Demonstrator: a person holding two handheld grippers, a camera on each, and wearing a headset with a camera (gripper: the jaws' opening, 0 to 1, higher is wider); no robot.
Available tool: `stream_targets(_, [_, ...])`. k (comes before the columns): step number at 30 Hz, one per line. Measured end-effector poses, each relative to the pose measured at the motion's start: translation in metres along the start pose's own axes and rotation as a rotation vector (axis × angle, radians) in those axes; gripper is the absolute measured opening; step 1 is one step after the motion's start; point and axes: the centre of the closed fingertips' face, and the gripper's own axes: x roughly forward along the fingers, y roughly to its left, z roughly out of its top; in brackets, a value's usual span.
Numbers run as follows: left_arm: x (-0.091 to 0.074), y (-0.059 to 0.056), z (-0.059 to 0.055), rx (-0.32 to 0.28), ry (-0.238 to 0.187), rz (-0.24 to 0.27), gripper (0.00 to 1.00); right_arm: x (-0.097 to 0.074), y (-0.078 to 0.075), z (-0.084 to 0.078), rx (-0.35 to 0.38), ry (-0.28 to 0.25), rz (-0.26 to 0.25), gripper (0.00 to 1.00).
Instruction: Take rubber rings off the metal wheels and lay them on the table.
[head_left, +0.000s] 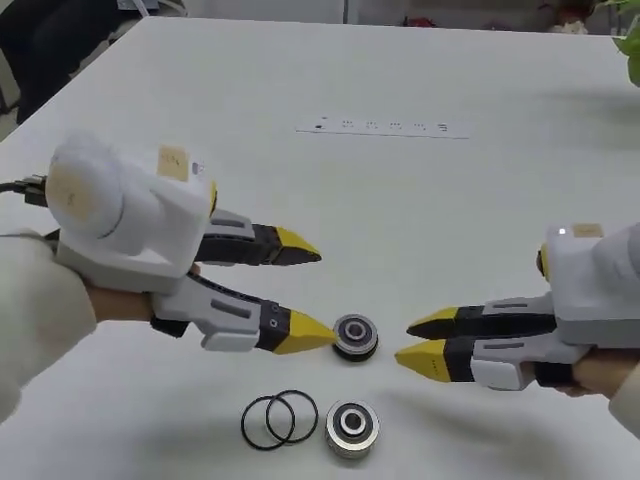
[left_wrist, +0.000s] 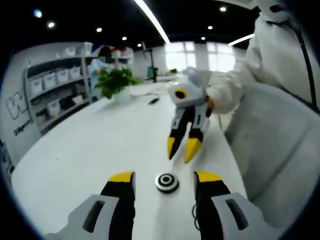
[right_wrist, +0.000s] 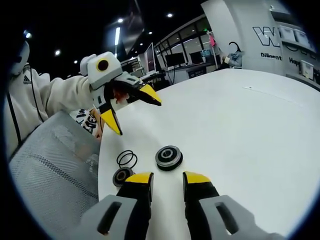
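A metal wheel with a dark rubber ring on its rim lies flat on the white table. My left gripper is open wide, its lower yellow tip touching or almost touching the wheel's left side. From the right, my right gripper points at the same wheel, open by a narrow gap and holding nothing. Nearer me lie a bare metal wheel and two loose rubber rings, overlapping. The left gripper view shows the wheel just beyond its jaws. The right gripper view has the wheel ahead and the rings to its left.
A flush strip with small markings crosses the table farther back. A potted plant stands at the far end, near shelves with bins. A grey mesh chair back stands beside the table edge.
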Motion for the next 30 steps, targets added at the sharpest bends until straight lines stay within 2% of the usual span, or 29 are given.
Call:
stream_targets(4, [0.008, 0.0, -0.003, -0.004, 0.001, 0.0, 0.42, 0.003, -0.002, -0.002, 0.003, 0.003, 0.002, 0.2])
stream_targets(6, [0.012, -0.003, -0.005, 0.011, 0.011, -0.011, 0.38, 0.004, -0.002, -0.002, 0.001, 0.005, 0.004, 0.2])
stream_targets(12, [0.023, -0.006, -0.012, 0.012, 0.029, -0.027, 0.35, 0.007, -0.002, -0.004, 0.008, 0.005, 0.01, 0.2])
stream_targets(20, [0.031, -0.003, -0.017, -0.003, 0.034, -0.022, 0.26, 0.011, -0.001, -0.005, 0.01, 0.006, 0.018, 0.2])
stream_targets(30, [0.041, 0.001, -0.027, -0.036, 0.048, -0.033, 0.25, 0.017, -0.002, -0.004, 0.015, 0.003, 0.023, 0.2])
